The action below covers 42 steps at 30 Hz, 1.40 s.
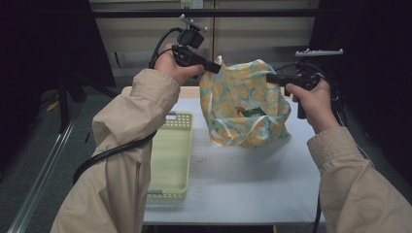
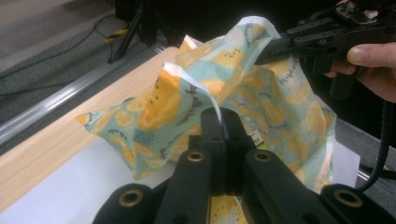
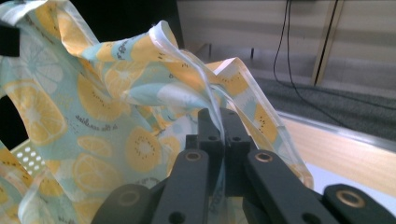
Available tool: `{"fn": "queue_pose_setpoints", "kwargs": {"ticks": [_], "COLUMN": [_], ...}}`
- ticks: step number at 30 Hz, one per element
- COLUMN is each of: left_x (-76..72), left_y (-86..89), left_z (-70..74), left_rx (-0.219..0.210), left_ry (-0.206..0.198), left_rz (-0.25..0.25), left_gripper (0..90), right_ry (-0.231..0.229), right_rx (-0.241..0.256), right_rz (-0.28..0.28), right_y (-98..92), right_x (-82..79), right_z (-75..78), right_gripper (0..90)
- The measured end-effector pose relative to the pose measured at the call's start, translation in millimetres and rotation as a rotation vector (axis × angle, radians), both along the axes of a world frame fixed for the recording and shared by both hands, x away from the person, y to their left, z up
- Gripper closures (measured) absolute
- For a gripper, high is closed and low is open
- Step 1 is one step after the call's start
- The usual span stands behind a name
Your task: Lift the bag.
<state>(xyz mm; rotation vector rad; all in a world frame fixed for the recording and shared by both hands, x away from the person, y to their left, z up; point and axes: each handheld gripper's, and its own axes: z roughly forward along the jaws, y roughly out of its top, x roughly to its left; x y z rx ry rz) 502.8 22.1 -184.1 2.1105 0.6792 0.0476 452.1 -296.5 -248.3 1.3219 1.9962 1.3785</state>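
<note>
The bag point(image 1: 245, 104) is thin printed cloth, light and limp, so it sags and folds wherever it is not held; it looks easy to pinch but likely to slip if only a single layer of hem is caught. Its bottom rests on the white sheet of the bench point(image 1: 243, 184), while its mouth is pulled up and apart. Something green point(image 1: 252, 112) sits inside, too hidden to name. The best hold is the stitched rim, and that is where both tools have it: the left gripper point(image 2: 223, 122) has its fingers point(image 2: 210, 123) clamped on the white-edged hem at the bag's left side, and the right gripper point(image 3: 219, 122) is closed on the opposite rim. A pale green basket point(image 1: 170, 155) lies just left of the bag, apart from it.
</note>
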Motion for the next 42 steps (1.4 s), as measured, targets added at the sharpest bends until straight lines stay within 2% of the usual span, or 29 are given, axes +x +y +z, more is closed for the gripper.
{"fn": "queue_pose_setpoints", "kwargs": {"ticks": [5,12,16,18,19,20,22,24,26,28,30,32,34,36,42], "left_x": [4.5,0.0,-1.4,-2.4,-3.5,-4.6,-6.6,-8.6,-11.0,-14.1,-17.7,-19.9,-21.5,-23.7,-33.1], "left_y": [3.7,11.9,19.1,23.8,25.9,28.5,34.1,40.8,46.3,50.4,54.5,59.1,62.5,65.6,70.3], "left_z": [-11.0,-14.1,-19.4,-23.7,-26.6,-29.4,-35.5,-40.5,-45.6,-50.3,-53.3,-57.1,-62.4,-66.4,-73.8], "left_rx": [-0.017,0.001,0.007,0.004,0.002,0.000,0.007,0.002,0.000,0.010,0.012,0.004,0.008,0.007,0.008], "left_ry": [0.021,0.008,0.016,0.023,0.029,0.029,0.029,0.034,0.043,0.045,0.036,0.044,0.046,0.056,0.049], "left_rz": [0.008,0.017,0.030,0.038,0.044,0.053,0.076,0.088,0.093,0.089,0.109,0.111,0.127,0.126,0.124], "left_gripper": [90.0,90.0,90.0,90.0,89.6,86.8,71.6,67.2,58.2,52.0,42.2,38.9,31.6,30.2,25.8], "right_ry": [0.024,0.037,0.039,0.043,0.044,0.052,0.059,0.066,0.071,0.072,0.071,0.083,0.081,0.087,0.061], "right_rx": [-0.002,-0.005,-0.007,-0.003,0.001,0.008,0.001,-0.003,-0.012,-0.015,-0.020,-0.025,-0.029,-0.028,-0.017], "right_rz": [0.012,0.017,0.032,0.040,0.041,0.039,0.050,0.049,0.051,0.071,0.076,0.078,0.077,0.076,0.085], "right_y": [4.0,8.5,15.8,20.3,22.5,24.7,29.2,33.2,36.1,37.8,38.6,38.6,38.4,38.3,39.5], "right_x": [0.3,-1.5,-3.0,-4.5,-5.1,-5.7,-6.0,-7.0,-9.4,-12.6,-16.4,-19.1,-23.4,-27.0,-41.3], "right_z": [-14.6,-25.4,-29.8,-32.2,-33.7,-35.1,-37.7,-38.4,-37.8,-37.4,-37.6,-38.2,-37.7,-36.0,-29.2], "right_gripper": [89.4,89.2,88.8,87.2,83.2,76.2,63.3,46.0,37.1,32.7,27.2,24.3,20.9,20.6,19.6]}}
